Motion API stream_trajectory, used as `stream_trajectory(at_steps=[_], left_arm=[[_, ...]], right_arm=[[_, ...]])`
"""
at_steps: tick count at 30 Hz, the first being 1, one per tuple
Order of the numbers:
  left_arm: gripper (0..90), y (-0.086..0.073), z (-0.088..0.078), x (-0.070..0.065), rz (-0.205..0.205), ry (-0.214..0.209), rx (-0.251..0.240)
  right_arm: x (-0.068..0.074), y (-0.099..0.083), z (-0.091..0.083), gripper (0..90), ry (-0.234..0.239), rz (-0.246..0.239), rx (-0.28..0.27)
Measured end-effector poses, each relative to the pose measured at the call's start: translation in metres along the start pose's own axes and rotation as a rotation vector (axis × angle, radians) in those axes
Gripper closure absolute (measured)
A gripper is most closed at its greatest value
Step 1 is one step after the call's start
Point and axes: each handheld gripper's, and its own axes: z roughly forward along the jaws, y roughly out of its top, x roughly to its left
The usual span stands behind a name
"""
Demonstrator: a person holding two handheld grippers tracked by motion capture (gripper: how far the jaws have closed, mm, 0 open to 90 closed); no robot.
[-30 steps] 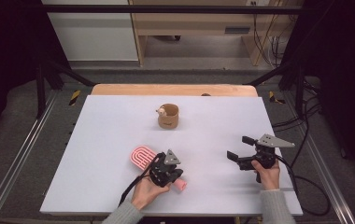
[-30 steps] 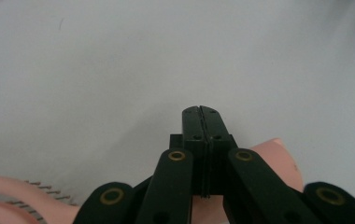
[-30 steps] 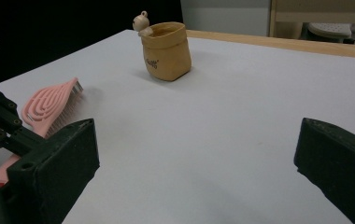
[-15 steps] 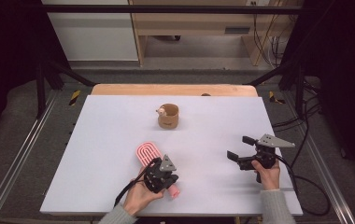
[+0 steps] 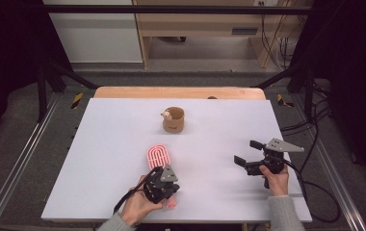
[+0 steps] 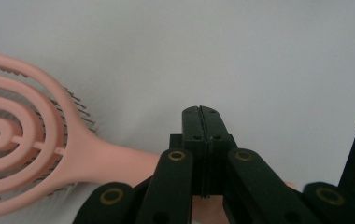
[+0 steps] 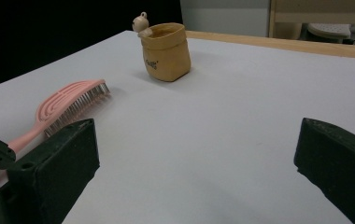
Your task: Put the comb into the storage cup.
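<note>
Left claw [image 6: 202, 122] sits over the handle of the pink hairbrush [image 5: 158, 157], its jaws pressed flat together with nothing between them; the handle passes beneath and to one side of the tips, so whether they touch it I cannot tell. On the tabletop [image 5: 113, 144] the brush's long axis runs from the near edge toward the brown pouch [image 5: 174, 120], head farthest from the person. Right claw [image 5: 250, 155], jaws wide and empty, is well apart, so the left hand is the nearer one.

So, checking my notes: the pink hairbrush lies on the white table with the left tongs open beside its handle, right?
Not quite: the left tongs are shut, jaws pressed together over the pink hairbrush handle, as the left gripper view shows. The brush does lie on the white table.
</note>
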Motion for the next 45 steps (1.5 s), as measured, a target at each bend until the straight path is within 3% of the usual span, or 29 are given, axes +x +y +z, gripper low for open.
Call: stream_trajectory(at_steps=[12, 31, 41, 45], left_arm=[[90.0, -0.011, -0.007, 0.001, 0.003, 0.013, 0.023], [90.0, -0.028, -0.022, 0.013, -0.028, 0.04, 0.032], [90.0, -0.03, -0.026, 0.017, -0.041, 0.04, 0.018], [89.6, -0.028, -0.033, 0.017, -0.05, 0.03, -0.024]], right_arm=[[0.0, 0.0, -0.001, 0.7, 0.0, -0.002, -0.006], [0.0, 0.0, -0.001, 0.7, -0.001, -0.001, -0.005], [0.0, 0.0, -0.001, 0.7, -0.001, -0.001, -0.005], [0.0, 0.0, -0.001, 0.7, 0.0, -0.002, -0.006]])
